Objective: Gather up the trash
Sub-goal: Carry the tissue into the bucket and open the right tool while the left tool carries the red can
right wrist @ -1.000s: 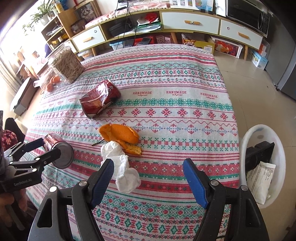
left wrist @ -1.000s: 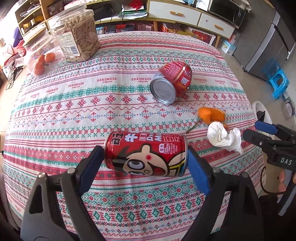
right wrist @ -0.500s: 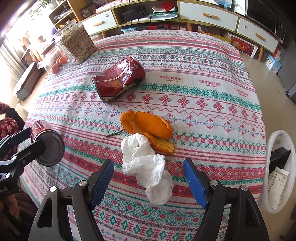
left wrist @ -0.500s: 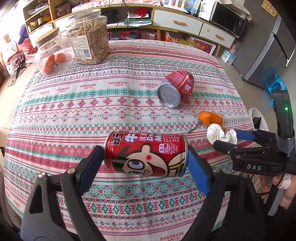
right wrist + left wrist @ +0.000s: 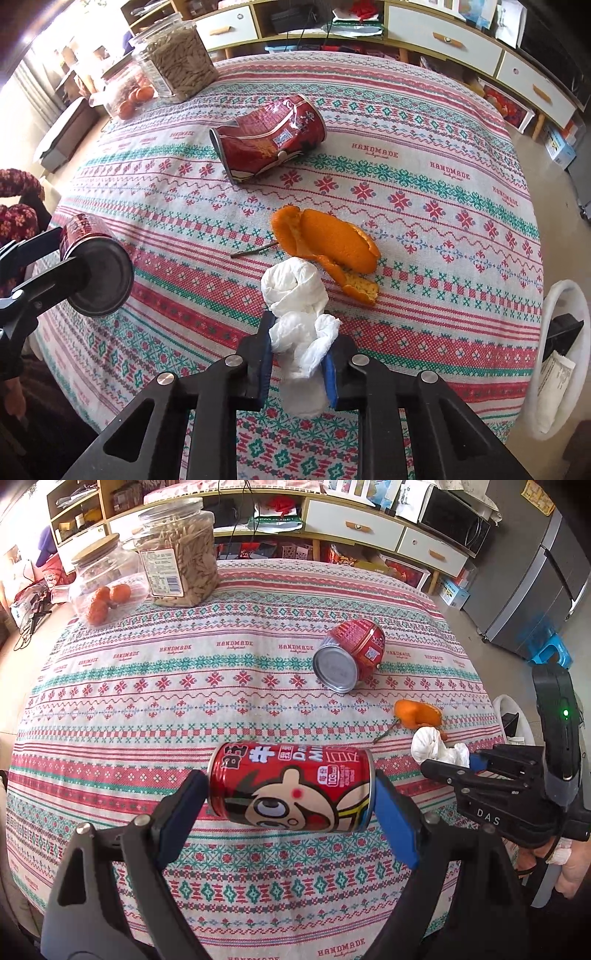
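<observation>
Milk can (image 5: 291,788) clamped endwise in left gripper (image 5: 288,801); right gripper (image 5: 297,363) clamped on crumpled tissue (image 5: 295,299).
Tissue touches orange peel (image 5: 325,247) on the tablecloth (image 5: 424,221).

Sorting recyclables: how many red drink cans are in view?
2. One red cartoon-face can is clamped end to end in the left gripper; one crushed red can lies on the tablecloth beyond the orange peel.

The left gripper (image 5: 290,797) was held low over the near edge of the table (image 5: 258,672), its blue pads clamped on both ends of a red milk can (image 5: 291,784), carried sideways & level. The right gripper (image 5: 297,363) was held near the table's near-right corner, fingers nearly closed, pads pinched on a crumpled white tissue (image 5: 299,317).
</observation>
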Demonstrator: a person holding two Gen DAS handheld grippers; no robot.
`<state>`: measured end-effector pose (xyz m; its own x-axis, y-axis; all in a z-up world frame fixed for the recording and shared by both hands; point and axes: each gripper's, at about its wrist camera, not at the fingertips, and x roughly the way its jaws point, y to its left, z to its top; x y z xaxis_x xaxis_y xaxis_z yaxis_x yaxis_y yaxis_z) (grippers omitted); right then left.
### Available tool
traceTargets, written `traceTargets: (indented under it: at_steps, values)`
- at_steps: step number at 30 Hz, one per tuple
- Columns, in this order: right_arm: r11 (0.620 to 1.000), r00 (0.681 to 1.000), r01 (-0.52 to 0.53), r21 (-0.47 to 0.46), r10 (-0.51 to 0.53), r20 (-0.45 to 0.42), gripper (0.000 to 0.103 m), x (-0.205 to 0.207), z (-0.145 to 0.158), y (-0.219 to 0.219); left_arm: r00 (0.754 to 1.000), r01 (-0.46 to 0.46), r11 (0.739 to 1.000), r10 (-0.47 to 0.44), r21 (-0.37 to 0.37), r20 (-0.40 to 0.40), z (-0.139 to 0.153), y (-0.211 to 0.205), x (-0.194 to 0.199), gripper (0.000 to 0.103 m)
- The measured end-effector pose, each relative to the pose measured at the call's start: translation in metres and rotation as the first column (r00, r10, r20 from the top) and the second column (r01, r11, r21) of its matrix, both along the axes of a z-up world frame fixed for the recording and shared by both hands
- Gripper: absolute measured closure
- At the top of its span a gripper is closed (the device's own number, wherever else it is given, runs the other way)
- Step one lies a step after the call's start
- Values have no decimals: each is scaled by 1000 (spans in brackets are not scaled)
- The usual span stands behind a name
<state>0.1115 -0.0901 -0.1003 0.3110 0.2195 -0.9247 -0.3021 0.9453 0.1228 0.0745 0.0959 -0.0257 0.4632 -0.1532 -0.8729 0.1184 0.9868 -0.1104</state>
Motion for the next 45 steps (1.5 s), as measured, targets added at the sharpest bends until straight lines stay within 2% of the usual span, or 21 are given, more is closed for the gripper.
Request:
traceTargets:
  at_steps: [10,22,28,37,41,45]
  values:
    - [996,997,52,76,-56,47,82,-10,27,-40,1000,14,1000,-14,-11,24,6,-14,-4,15]
    - [968,972,211,133,-222,72,82,-23,50,-137,995,89,996,-88,-12,47,13,-67,-1,15]
    - [938,942,317,144,-329,67,82,-34,53,-203,989,143,990,-142,-20,45,13,-103,2,15]
    - [867,870,484,119,-491,40,82,-52,39,-297,974,222,975,-221,-26,49,11,-159,5,15]
    - [835,840,538,111,-543,16,81,-56,28,-329,965,259,965,-257,-32,56,12,-185,5,15]
    - [819,825,561,120,-565,-1,80,-58,23,-341,954,296,955,-294,-32,56,11,-212,5,15]
